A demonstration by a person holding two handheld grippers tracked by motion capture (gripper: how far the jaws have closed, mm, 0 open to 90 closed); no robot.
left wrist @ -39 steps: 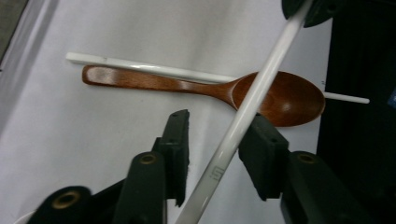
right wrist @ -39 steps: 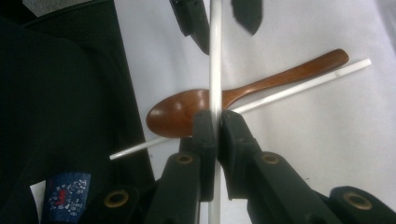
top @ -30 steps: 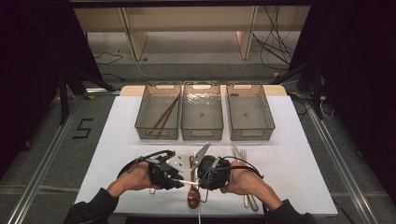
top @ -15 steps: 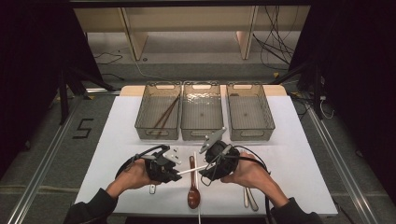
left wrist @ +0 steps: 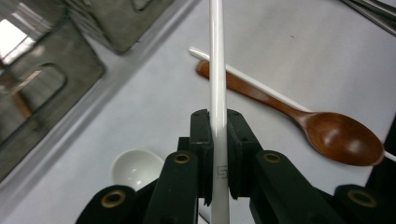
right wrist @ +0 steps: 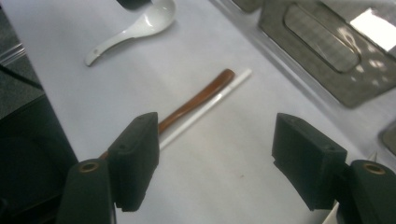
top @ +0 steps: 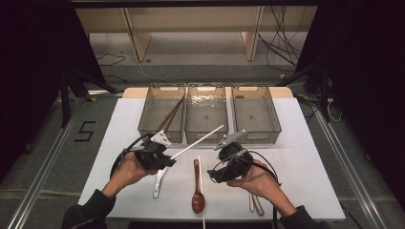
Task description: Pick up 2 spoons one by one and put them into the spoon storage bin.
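Above the white mat the left gripper [top: 165, 160] clamps a white chopstick [top: 198, 141], right gripper [top: 215, 174] spread empty; binning it remains, its twin [top: 200, 171] and the wooden spoon [top: 197, 188] unsorted

Three bins stand in a row at the far side of the counter [top: 305, 143]. Taking the middle bin [top: 206, 112] as landmark: the left bin [top: 162, 112] beside it holds chopsticks [top: 171, 115], and the right bin [top: 255, 112] stands on its other side. Before the middle bin, nearer the person, a wooden spoon [top: 197, 188] lies on the counter with a chopstick [top: 200, 167] just beside it. Left of the spoon lies a soup spoon [top: 157, 182]; to its right lie more utensils [top: 254, 204].
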